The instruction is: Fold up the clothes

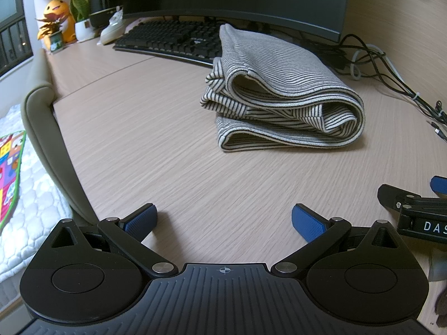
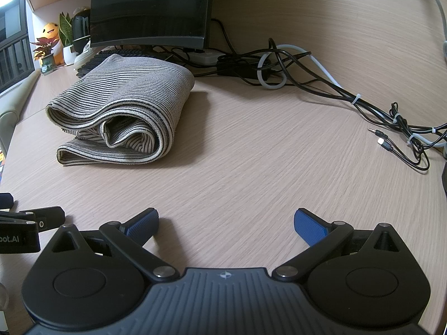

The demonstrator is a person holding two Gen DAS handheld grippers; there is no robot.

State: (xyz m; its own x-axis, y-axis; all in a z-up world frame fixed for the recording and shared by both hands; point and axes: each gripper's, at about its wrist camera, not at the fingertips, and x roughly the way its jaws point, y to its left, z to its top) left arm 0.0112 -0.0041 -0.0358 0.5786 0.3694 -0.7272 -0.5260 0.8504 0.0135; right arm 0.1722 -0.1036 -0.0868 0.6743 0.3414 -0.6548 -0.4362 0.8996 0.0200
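Observation:
A beige garment with thin black stripes (image 1: 282, 95) lies folded into a thick bundle on the wooden desk (image 1: 173, 173); it also shows in the right wrist view (image 2: 125, 103), left of centre. My left gripper (image 1: 223, 223) is open and empty, low over the desk, well short of the garment. My right gripper (image 2: 226, 227) is open and empty too, near the front of the desk. Part of the right gripper (image 1: 419, 215) shows at the right edge of the left view, and part of the left gripper (image 2: 25, 226) at the left edge of the right view.
A monitor (image 2: 151, 11) and black keyboard (image 1: 167, 36) stand behind the garment. A tangle of cables (image 2: 335, 83) runs along the back right. Potted plants (image 1: 81, 19) and an orange toy (image 1: 58, 14) sit at the far left. A chair armrest (image 1: 47, 128) borders the desk's left edge.

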